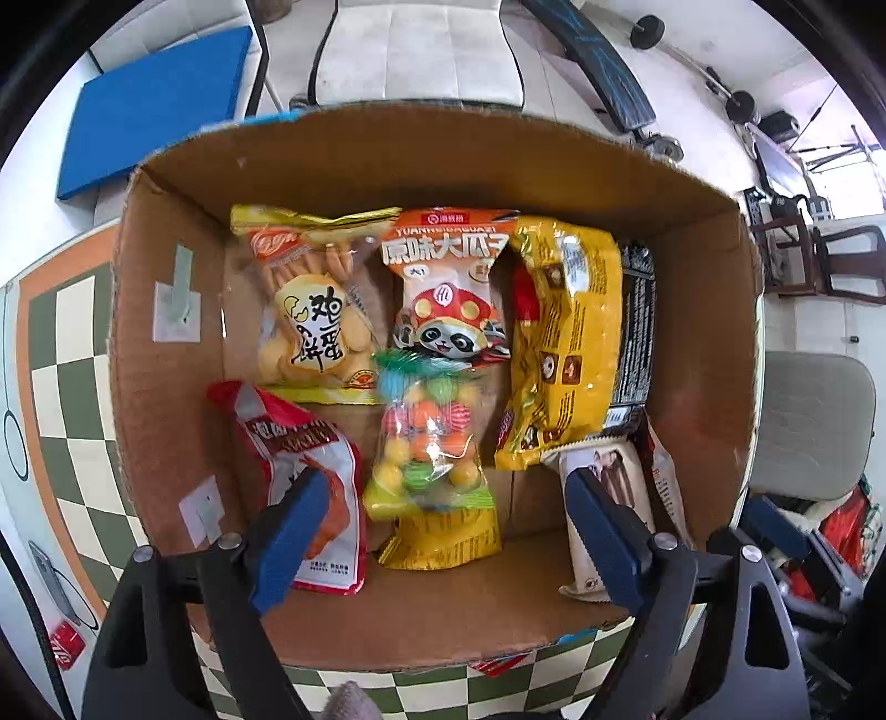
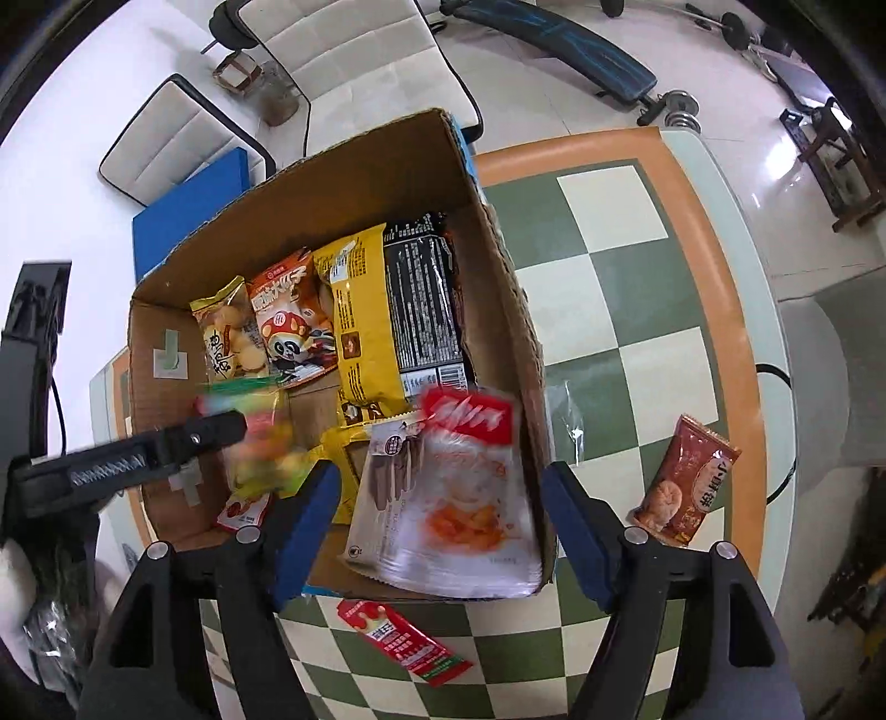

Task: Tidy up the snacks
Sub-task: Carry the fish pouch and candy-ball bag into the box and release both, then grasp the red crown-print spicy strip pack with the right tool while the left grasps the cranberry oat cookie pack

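A cardboard box (image 1: pixel 166 288) holds several snack packets. My left gripper (image 1: pixel 437 526) is open above its near half, over a clear bag of coloured candy balls (image 1: pixel 429 437) that lies on a yellow packet. A red shrimp packet (image 1: pixel 310 487) lies by the left finger. My right gripper (image 2: pixel 437 515) is open above the box's (image 2: pixel 498 266) near right corner, over a blurred clear packet with a red top (image 2: pixel 470 487). The left gripper's black arm (image 2: pixel 138 459) shows in the right wrist view beside the candy bag (image 2: pixel 266 448).
On the checkered table (image 2: pixel 637 310) outside the box lie a brown snack packet (image 2: pixel 686 482), a red-and-green packet (image 2: pixel 404 642) and a clear wrapper (image 2: pixel 565 421). White chairs (image 2: pixel 354 50) and a blue pad (image 2: pixel 188 205) stand beyond the box.
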